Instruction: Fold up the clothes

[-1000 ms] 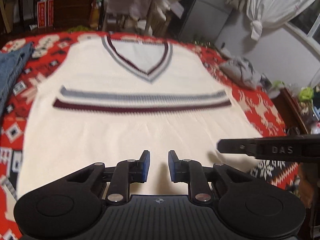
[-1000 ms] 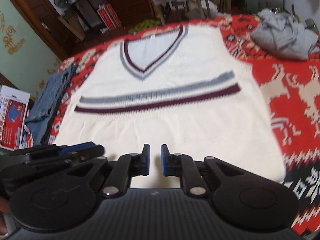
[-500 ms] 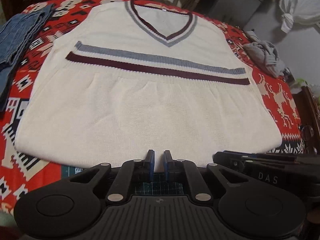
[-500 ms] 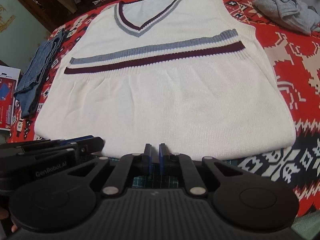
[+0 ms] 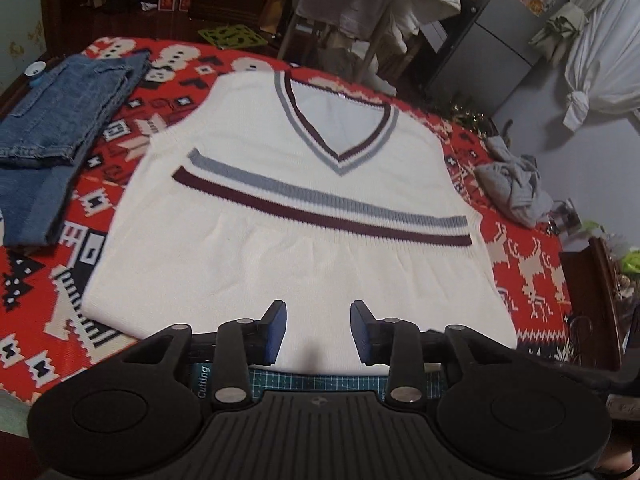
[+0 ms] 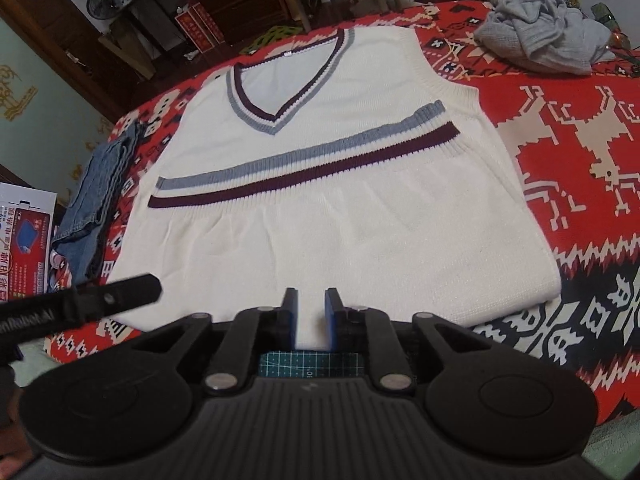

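A cream sleeveless V-neck vest (image 5: 296, 264) (image 6: 340, 216) with a grey-blue and a maroon chest stripe lies flat, front up, on a red patterned cloth (image 5: 532, 272) (image 6: 580, 128). Its hem faces me and its neck points away. My left gripper (image 5: 319, 332) hovers over the middle of the hem, jaws wide apart, nothing between them. My right gripper (image 6: 311, 320) sits over the same hem with a narrower gap, also holding nothing. In the right wrist view, the left gripper's arm (image 6: 100, 300) shows at the lower left.
Folded blue jeans (image 5: 60, 140) (image 6: 100, 192) lie left of the vest. A crumpled grey garment (image 5: 512, 188) (image 6: 548, 40) lies at the far right. A green cutting mat (image 5: 320, 380) shows under the hem. A printed box (image 6: 24, 240) and furniture stand beyond the cloth.
Both grippers have opened from nearly shut, the left much wider. Both have shifted forward over the vest's hem, and the cameras have tilted up to show more of the room.
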`<state>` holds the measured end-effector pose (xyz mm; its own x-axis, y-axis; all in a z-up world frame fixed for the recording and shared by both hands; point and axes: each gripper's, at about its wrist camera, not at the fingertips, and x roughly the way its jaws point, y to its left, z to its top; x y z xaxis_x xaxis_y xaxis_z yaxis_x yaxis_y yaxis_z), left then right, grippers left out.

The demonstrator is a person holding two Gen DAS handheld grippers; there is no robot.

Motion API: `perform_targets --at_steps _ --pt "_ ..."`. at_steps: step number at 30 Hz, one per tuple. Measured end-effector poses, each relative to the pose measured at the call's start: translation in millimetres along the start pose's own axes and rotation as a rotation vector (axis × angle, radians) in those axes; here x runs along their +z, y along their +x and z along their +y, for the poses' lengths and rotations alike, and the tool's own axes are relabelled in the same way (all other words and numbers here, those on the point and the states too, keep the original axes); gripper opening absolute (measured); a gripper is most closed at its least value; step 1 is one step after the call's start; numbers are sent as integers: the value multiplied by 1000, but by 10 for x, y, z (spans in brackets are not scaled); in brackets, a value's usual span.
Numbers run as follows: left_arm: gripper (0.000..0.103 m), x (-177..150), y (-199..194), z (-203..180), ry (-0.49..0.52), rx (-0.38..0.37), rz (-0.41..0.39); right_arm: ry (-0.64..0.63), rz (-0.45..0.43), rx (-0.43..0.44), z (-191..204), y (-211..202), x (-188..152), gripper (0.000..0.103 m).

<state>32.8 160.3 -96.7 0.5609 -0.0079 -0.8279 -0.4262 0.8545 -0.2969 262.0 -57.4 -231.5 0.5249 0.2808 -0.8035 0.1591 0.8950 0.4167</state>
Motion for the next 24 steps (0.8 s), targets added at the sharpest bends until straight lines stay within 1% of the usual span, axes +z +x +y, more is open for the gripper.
perform_targets --at_steps 2,4,6,8,10,12,13,14,15,18,20,23,24 --pt "41 1 -35 12 0 1 -8 -16 -14 -3 -21 -51 -52 25" --pt "43 -27 -34 21 8 4 -14 -5 -32 -10 -70 -104 -85 26" --pt "43 -72 0 35 22 9 -23 49 -62 -17 -129 -150 -100 26" --pt "42 -107 58 66 27 -5 -38 105 -101 -13 -168 -195 -121 29" --pt "40 -136 116 114 25 -30 -55 94 -116 -3 -140 -200 -138 28" --pt "39 -143 214 157 9 -55 -45 52 -110 -13 -90 -171 -150 28" --pt "36 -146 264 179 1 -68 -40 47 -100 -7 -86 -151 -144 28" --pt "31 -144 300 191 -8 -90 -33 42 -90 -1 -83 -130 -139 28" --pt "30 -142 335 201 -17 -114 -27 46 -74 -8 -101 -101 -130 28" --pt "30 -132 386 211 -16 -162 -23 36 -25 -46 -220 -21 -56 27" --pt "30 -118 416 209 -3 -176 -10 13 -3 -76 -318 -7 26 22" --pt "30 -103 487 231 10 -206 18 3 19 -100 -503 -40 133 22" --pt "30 -105 522 259 -1 -218 26 -3 24 -99 -558 -58 152 22"
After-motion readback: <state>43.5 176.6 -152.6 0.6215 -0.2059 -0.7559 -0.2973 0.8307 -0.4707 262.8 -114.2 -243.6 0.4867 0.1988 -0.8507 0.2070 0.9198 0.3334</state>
